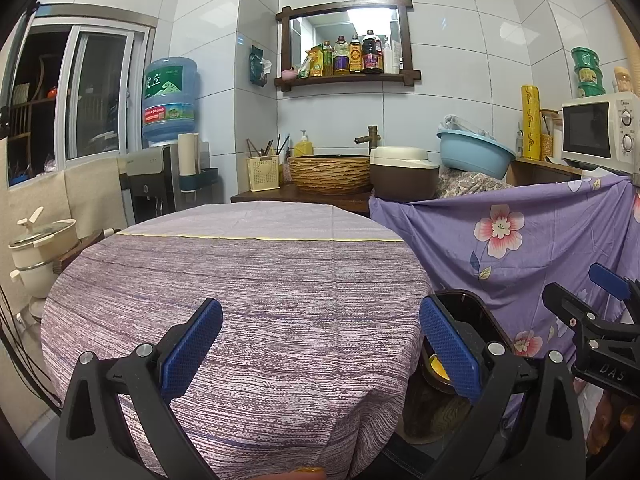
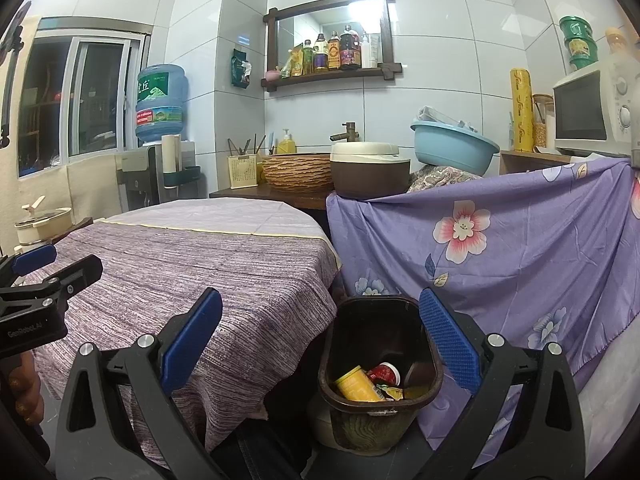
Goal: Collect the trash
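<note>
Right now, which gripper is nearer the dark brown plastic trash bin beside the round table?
Right. The right gripper hangs open above the dark brown plastic trash bin; the left gripper hangs open over the tablecloth, beside it.

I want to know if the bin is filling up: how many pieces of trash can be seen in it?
3, all low in the brown bin: a yellow can at left, a red-and-white cup in the middle, a yellow wrapper beside them. More may be hidden underneath.
</note>
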Tool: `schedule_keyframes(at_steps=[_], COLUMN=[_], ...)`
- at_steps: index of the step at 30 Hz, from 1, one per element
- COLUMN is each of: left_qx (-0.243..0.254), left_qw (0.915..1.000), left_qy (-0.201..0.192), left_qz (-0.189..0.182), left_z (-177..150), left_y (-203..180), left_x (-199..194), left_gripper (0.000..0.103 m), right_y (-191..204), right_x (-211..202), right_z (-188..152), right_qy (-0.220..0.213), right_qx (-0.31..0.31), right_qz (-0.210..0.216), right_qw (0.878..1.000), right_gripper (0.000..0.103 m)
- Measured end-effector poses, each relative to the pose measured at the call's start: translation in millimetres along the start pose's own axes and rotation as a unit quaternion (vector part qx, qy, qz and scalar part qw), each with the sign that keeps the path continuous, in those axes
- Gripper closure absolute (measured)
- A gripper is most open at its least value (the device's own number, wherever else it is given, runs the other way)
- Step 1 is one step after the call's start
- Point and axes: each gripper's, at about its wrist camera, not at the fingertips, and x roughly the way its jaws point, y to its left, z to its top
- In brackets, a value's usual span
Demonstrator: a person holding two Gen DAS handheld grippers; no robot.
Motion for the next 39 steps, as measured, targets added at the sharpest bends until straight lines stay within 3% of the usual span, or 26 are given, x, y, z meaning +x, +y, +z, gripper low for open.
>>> schedule_keyframes(at_steps=[39], left_qx=[0.005], left_qw=[0.9999], left_qy=[0.013], left_qz=[0.004], left_z=[-0.9], left_y=[7.3], left_x=[4.8], left_gripper=[0.005], right_y=[-9.8], right_x=[1.6], right_z=[7.2], right_qy=[0.006], right_qx=[0.014], right_qz=[-0.005], right_qw=[1.000], right_gripper=[0.006])
